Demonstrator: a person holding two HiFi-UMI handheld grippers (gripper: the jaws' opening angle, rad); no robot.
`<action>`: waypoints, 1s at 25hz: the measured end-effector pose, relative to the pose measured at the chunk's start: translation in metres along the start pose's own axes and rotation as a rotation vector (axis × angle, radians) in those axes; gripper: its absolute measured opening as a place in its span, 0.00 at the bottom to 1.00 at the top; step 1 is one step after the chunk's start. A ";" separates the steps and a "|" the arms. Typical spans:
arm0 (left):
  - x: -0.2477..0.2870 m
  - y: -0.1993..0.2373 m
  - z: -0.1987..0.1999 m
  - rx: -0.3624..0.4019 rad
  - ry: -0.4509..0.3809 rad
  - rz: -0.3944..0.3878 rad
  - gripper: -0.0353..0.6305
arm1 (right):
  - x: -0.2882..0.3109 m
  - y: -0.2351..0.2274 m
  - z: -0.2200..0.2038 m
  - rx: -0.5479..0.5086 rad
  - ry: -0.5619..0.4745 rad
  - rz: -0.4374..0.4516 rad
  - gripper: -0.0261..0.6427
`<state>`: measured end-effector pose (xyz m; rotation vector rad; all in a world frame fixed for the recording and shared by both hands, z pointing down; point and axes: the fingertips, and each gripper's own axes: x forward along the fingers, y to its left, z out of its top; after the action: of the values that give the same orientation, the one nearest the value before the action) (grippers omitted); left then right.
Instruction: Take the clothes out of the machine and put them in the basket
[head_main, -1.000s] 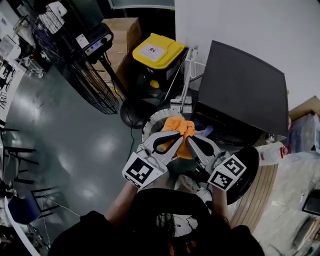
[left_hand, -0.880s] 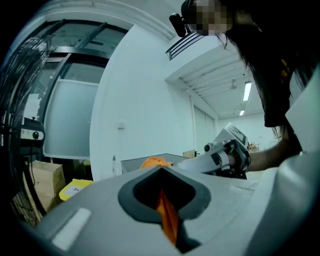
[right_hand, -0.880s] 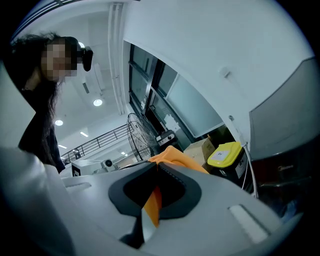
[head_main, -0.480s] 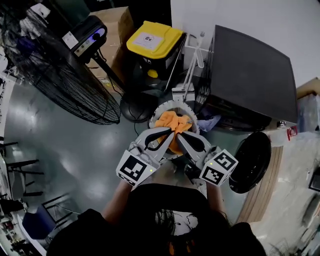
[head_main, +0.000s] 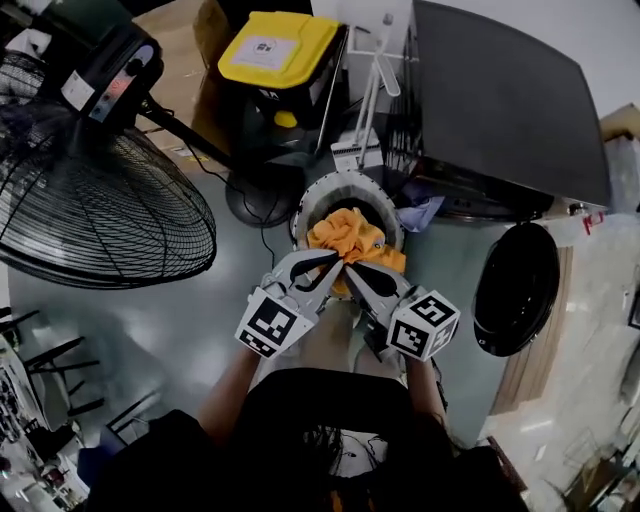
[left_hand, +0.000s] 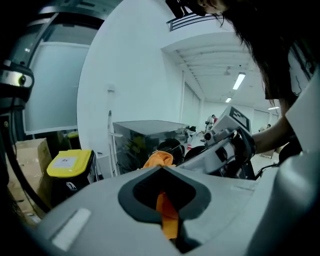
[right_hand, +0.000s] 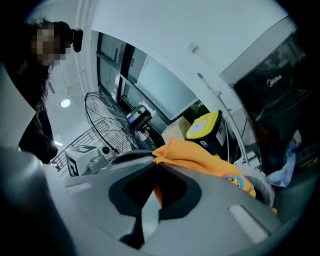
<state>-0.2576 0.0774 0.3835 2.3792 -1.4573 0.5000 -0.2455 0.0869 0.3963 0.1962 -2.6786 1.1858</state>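
Basket: white tub at 12 o'clock of the grippers, orange garment heaped over its mouth.
Left gripper: pinching the garment.
Right gripper: clamped on the same cloth.
Print: plain in the right gripper view, unseen in the left's.

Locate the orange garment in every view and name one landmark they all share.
Head view: orange garment, centre, over the white basket.
Left gripper view: lower centre, pinched between the jaws.
Right gripper view: centre, spreading out from the jaws.
Shared landmark: yellow-lidded bin, in all three.
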 end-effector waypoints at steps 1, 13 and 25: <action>0.006 0.001 -0.010 -0.007 0.016 -0.010 0.06 | 0.002 -0.008 -0.008 0.011 0.012 -0.011 0.09; 0.070 0.007 -0.143 0.000 0.297 -0.107 0.06 | 0.036 -0.104 -0.110 0.155 0.209 -0.125 0.09; 0.133 -0.031 -0.259 0.078 0.556 -0.296 0.06 | 0.029 -0.187 -0.217 0.338 0.374 -0.294 0.09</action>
<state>-0.2080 0.0974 0.6713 2.2012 -0.8415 1.0458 -0.2063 0.1219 0.6797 0.3641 -2.0407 1.4062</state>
